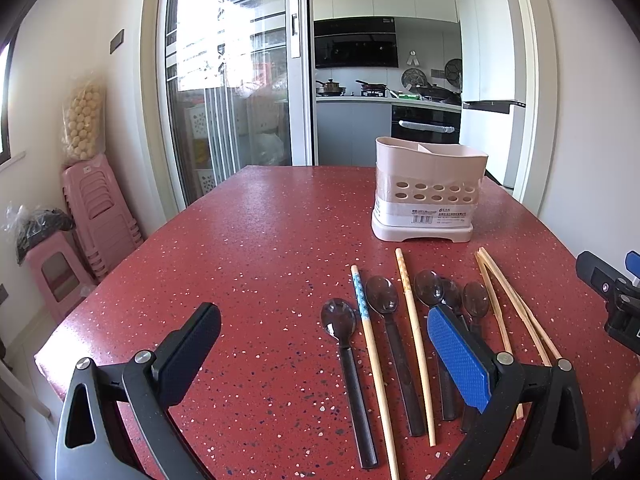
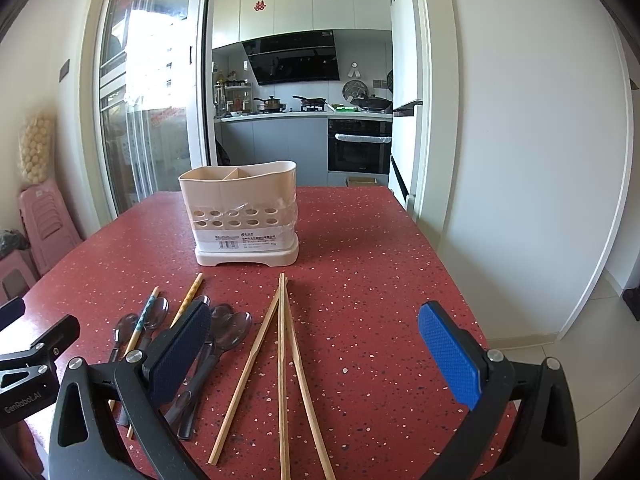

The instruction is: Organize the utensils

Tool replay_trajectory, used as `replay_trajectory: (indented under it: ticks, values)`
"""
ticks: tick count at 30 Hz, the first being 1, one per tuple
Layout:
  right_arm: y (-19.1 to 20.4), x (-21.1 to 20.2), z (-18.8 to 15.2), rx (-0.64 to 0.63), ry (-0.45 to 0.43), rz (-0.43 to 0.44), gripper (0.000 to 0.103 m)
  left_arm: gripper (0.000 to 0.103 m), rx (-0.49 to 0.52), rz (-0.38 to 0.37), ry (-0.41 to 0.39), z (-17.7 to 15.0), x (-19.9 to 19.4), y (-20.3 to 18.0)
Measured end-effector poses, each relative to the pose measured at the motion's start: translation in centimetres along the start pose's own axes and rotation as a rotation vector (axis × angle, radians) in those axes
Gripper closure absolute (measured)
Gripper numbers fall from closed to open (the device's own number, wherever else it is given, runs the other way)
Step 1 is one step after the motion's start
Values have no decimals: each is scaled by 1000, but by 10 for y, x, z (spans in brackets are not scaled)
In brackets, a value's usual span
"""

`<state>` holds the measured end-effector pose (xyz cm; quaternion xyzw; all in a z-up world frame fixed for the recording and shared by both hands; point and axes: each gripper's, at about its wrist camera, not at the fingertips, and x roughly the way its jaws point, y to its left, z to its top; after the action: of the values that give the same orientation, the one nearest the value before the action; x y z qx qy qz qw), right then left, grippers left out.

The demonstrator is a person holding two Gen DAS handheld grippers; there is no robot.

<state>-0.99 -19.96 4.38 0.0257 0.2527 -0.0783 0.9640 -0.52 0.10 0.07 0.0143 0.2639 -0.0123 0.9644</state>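
Both jaws apart, empty: our right gripper point(image 2: 316, 356) straddles three bare chopsticks point(image 2: 282, 360), lengthwise toward the caddy point(image 2: 240, 216); left gripper point(image 1: 324, 356) faces spoons point(image 1: 384, 300).

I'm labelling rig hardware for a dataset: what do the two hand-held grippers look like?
Both match: the left hand-held gripper and right hand-held gripper have black plastic frames with silver pivot bolts and two textured pads, one dark navy, one bright blue. White "GenRobot.AI" lettering marks the left one's body.
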Motion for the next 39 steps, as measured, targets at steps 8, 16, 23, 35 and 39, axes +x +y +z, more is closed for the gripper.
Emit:
replay_trajectory:
  ticks: [8,16,23,35,39]
  values:
    - [1,0,-1,-2,0,2,0,0,-1,1,0,0,1,0]
    - [1,-1,-1,-2,1,-1,0,0,0,1,0,0,0,0]
    - [2,-1,-1,-2,3,1,0,0,0,0,0,0,0,0]
    - [2,-1,-1,-2,4,1,0,0,-1,-1,0,0,0,0]
    - [3,-1,-1,-4,3,1,0,0,-1,0,-1,0,0,0]
